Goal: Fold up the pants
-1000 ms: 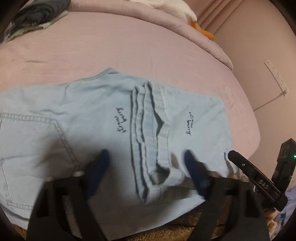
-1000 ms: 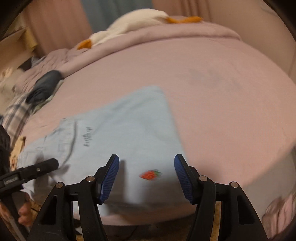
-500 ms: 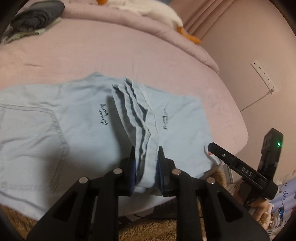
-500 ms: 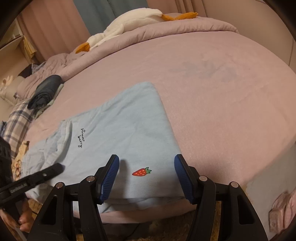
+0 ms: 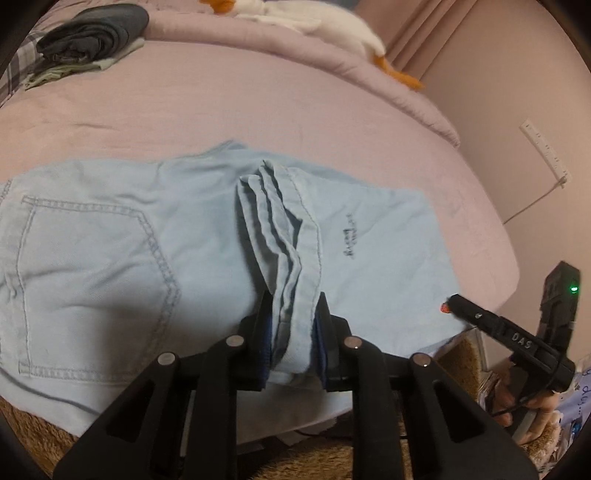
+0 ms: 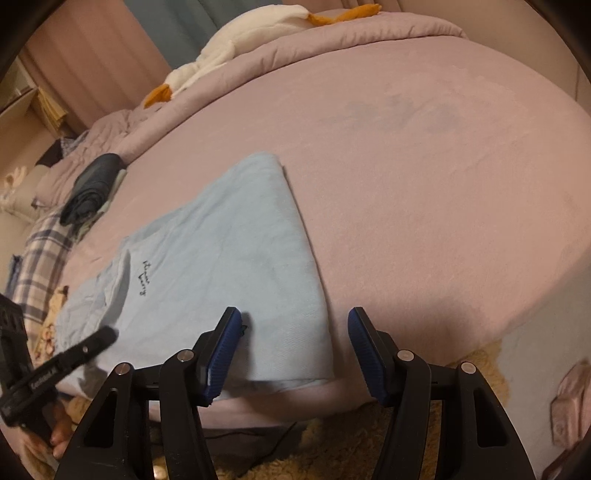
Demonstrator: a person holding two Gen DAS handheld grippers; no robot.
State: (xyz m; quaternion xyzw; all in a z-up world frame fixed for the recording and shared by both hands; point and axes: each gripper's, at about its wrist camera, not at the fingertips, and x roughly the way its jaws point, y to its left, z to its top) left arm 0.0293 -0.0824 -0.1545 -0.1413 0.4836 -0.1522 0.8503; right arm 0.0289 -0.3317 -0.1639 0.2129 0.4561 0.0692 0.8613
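Observation:
Light blue denim pants (image 5: 110, 251) lie folded across the near edge of a pink bed (image 5: 258, 103). Their stacked leg hems (image 5: 280, 236) run towards me in the left wrist view. My left gripper (image 5: 293, 332) is shut on the near end of those hems. In the right wrist view the pants (image 6: 221, 251) lie flat, with the folded corner near the bed edge. My right gripper (image 6: 293, 347) is open and empty, with its left finger over the cloth and its right finger over bare sheet. The right gripper also shows at the right of the left wrist view (image 5: 454, 301).
A dark folded garment (image 5: 92, 33) lies at the bed's far left on a plaid cloth (image 6: 44, 254). A white plush goose (image 6: 236, 44) rests on the rolled duvet at the back. A brown fluffy rug (image 6: 332, 450) lies below the bed edge. A wall (image 5: 517, 92) stands at right.
My left gripper closed on the stacked hems and lifted them slightly. My right gripper shifted right along the bed edge, so the strawberry print passed behind its left finger.

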